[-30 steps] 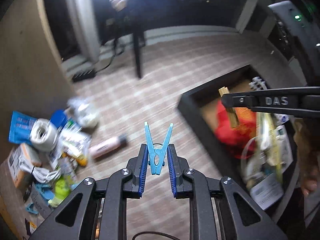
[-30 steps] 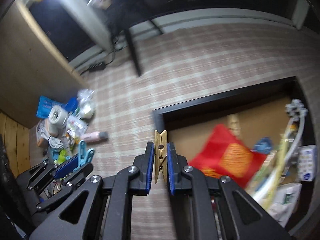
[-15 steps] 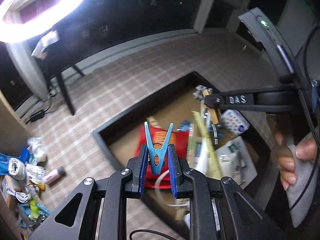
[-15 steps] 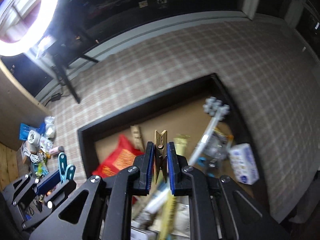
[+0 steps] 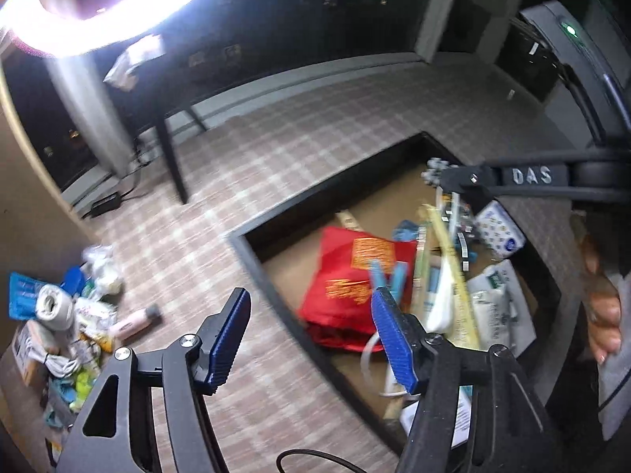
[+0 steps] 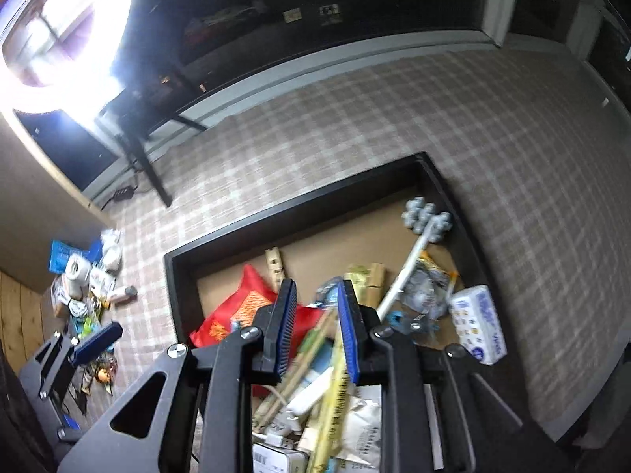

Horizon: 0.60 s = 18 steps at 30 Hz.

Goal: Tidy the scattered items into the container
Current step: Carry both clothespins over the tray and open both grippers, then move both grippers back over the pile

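Gaping left gripper [image 5: 311,339], blue clothespin [image 5: 388,276] over container [image 5: 252,252]

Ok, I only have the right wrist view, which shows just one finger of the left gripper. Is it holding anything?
Observer: No. The left gripper is open wide with nothing between its fingers. A blue clothespin, blurred, is just beyond its right finger, over the red bag in the black box.
Operator: Is that gripper over the box at all?
Observer: Half. The box's near rim runs between the fingers: the right finger is over the box and the left finger is over the plaid surface outside it.
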### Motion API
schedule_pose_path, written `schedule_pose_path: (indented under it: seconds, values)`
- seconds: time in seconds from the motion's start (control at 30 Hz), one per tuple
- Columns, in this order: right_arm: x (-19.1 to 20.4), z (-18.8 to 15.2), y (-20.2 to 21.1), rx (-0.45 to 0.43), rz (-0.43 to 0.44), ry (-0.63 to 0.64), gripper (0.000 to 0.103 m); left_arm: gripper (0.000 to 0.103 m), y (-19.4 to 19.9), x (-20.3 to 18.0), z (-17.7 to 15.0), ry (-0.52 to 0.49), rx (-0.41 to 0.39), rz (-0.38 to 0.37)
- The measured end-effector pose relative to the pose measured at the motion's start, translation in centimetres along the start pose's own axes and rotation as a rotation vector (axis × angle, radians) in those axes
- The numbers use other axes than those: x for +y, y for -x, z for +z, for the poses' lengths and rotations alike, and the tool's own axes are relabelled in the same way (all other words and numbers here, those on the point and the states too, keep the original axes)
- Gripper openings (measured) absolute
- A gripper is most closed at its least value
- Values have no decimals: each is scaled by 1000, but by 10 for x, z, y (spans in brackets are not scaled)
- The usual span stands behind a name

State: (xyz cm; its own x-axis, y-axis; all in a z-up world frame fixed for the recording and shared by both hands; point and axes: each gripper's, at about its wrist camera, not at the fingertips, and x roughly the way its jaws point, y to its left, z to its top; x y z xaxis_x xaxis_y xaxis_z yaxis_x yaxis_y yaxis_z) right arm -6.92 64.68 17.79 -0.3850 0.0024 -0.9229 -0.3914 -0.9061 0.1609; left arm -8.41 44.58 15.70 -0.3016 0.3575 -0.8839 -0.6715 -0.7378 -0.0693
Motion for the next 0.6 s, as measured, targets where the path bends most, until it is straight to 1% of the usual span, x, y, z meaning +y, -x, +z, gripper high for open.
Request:
schedule_pose_path:
  seconds: [0.13,0.43,0.6]
  values:
    - [24,-3,-7,16,23,48,28,61,3,29,-7,43,3,49]
    - [83,-6,-33,45,63,175,29,61,4,99,-35,171,29,155]
    - [122,-10,-51,52,81,277,29,61,5,136,-50,261,41,190]
